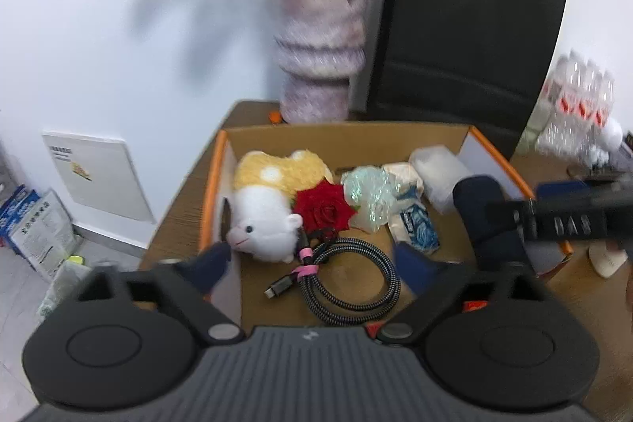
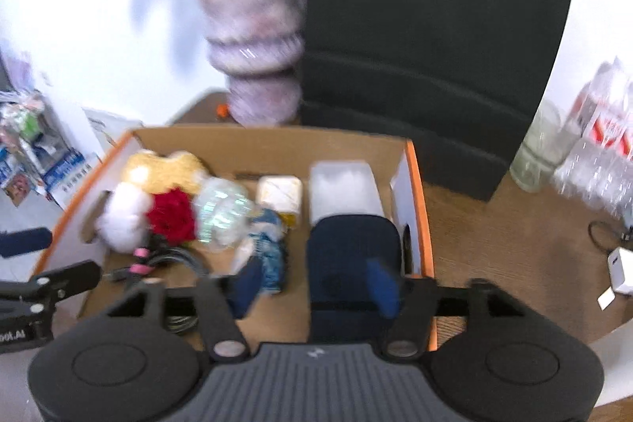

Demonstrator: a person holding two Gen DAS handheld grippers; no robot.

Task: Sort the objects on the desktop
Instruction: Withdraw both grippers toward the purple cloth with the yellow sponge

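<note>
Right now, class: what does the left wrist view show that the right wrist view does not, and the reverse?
Only the left wrist view shows the plush toy's face and the whole coiled cable. Only the right wrist view shows the white charger on the table. Both share the cardboard box, red rose, vase and dark blue case.

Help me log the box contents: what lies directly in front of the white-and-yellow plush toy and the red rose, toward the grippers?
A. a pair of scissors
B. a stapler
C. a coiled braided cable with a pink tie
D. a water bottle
C: the coiled braided cable, bound by a pink tie, lies on the cardboard box floor just in front of the plush toy and red rose.
</note>
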